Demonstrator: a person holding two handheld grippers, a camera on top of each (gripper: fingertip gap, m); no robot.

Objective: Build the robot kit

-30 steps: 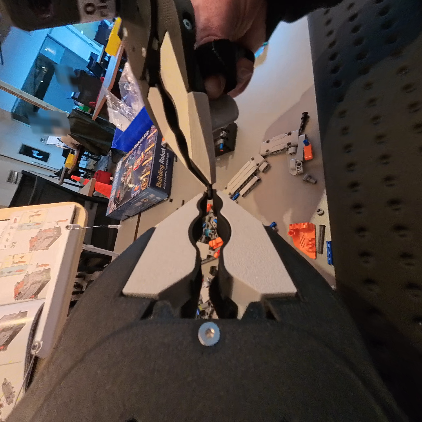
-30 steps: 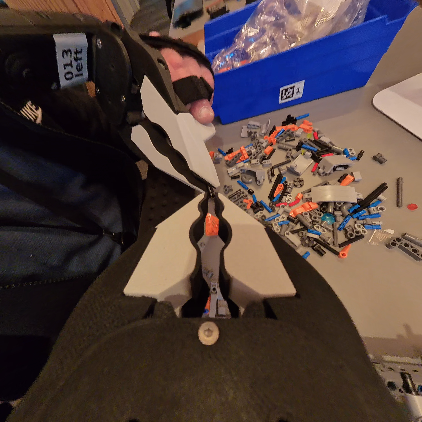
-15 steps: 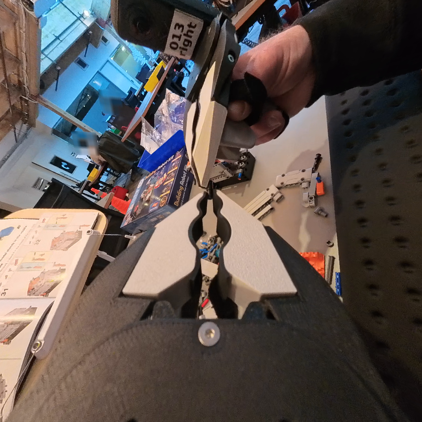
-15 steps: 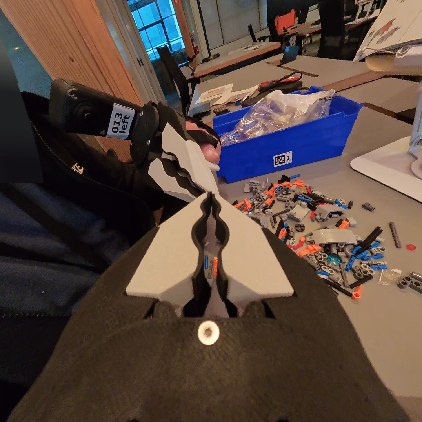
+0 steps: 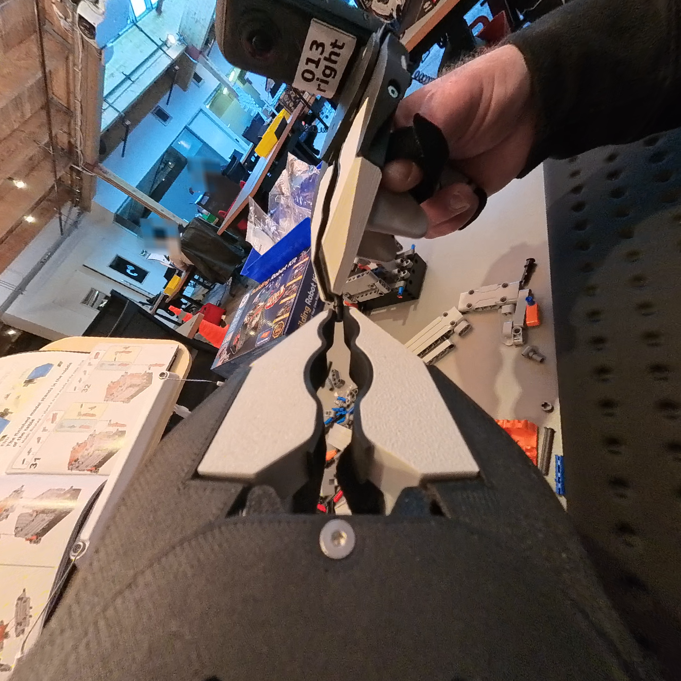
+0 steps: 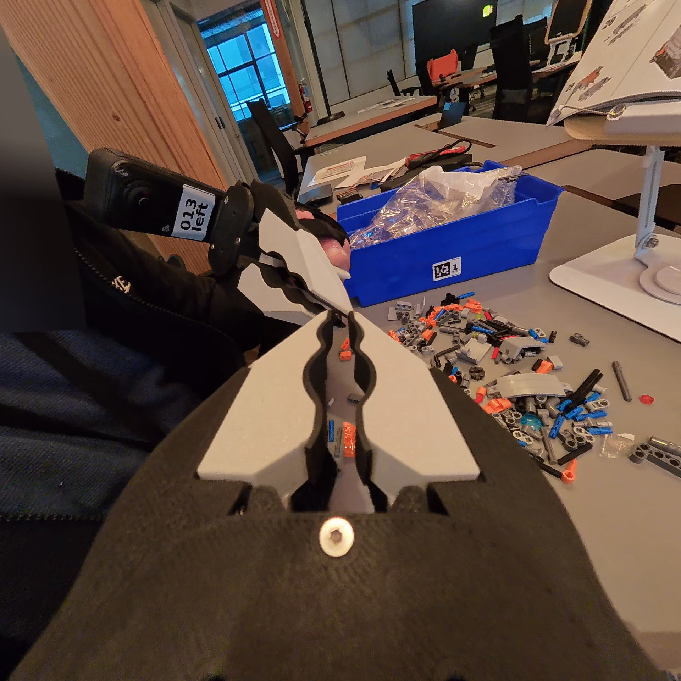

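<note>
1. White paper: an open instruction booklet [image 5: 92, 405] is seen at far left of the left wrist view, clipped to a stand. A printed kit box [image 5: 265, 317] and a blue bin [image 5: 280, 243] holding clear bags are noted beyond it.
2. At centre, the left gripper [image 5: 338, 316] is drawn almost fully together, only a sliver of gap left at the tips. A small dark piece [image 5: 337, 307] is pinched there, held up above the counter [image 5: 479, 368].
3. The right gripper [image 5: 333, 294], carried by a hand [image 5: 460, 129], is met tip to tip from above. Its fingers are likewise closed down onto the same piece. Which gripper bears the load cannot be told.
4. To the right on the counter, a black partly built assembly [image 5: 398, 280], grey beams [image 5: 490, 298] and an orange part [image 5: 516, 435] are recorded, all well apart from the grippers.
5. Right wrist view: the same tip-to-tip contact is confirmed at centre. A loose pile of small parts [image 6: 516, 368] lies to the right, just in front of the blue bin, with the white stand base [image 6: 608, 280] further right.
</note>
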